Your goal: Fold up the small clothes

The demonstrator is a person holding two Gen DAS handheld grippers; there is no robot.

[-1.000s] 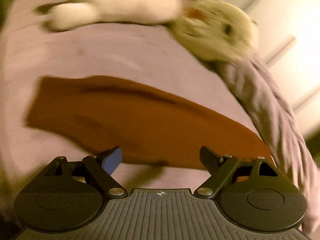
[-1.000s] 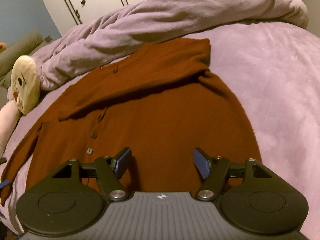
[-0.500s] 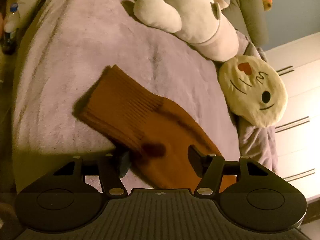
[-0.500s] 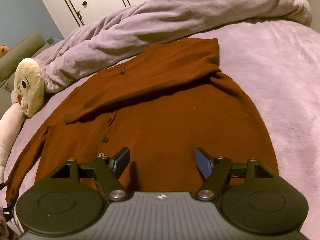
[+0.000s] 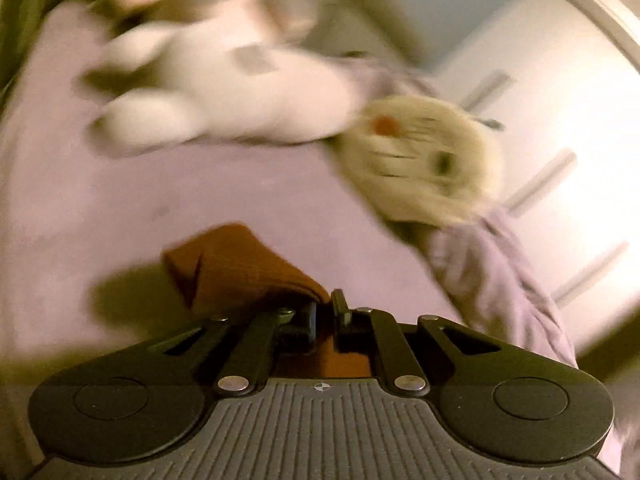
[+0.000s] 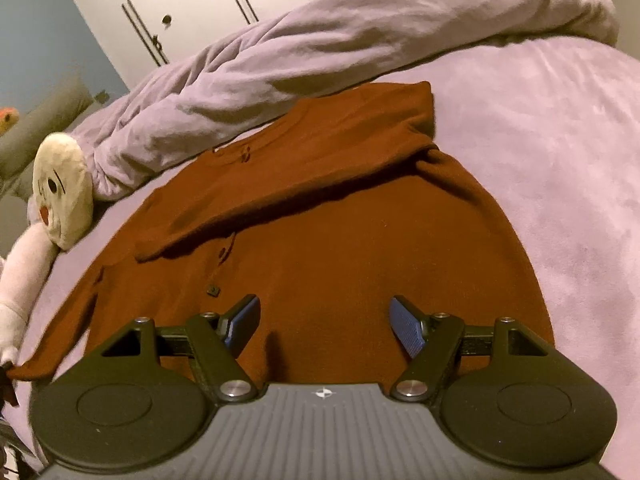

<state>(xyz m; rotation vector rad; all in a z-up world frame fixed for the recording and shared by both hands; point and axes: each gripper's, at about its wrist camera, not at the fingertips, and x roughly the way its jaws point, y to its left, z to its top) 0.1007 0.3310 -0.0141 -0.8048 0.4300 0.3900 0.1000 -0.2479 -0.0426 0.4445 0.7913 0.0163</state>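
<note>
Now the left gripper (image 5: 325,312) has its jaws clenched on the cuff end of the rust-brown cardigan's sleeve (image 5: 240,268), which bunches just ahead and to the left of the fingertips, lifted off the lilac blanket (image 5: 120,208); this view is blurred. Beyond lie a white plush toy (image 5: 224,92) and its round cream face (image 5: 420,168). Over on the other side, the right gripper (image 6: 324,320) hangs released, jaws wide apart above the cardigan (image 6: 340,220), which lies flat ahead of them with one sleeve folded across its buttoned front. A bunched duvet (image 6: 320,48) lies beyond the collar.
</note>
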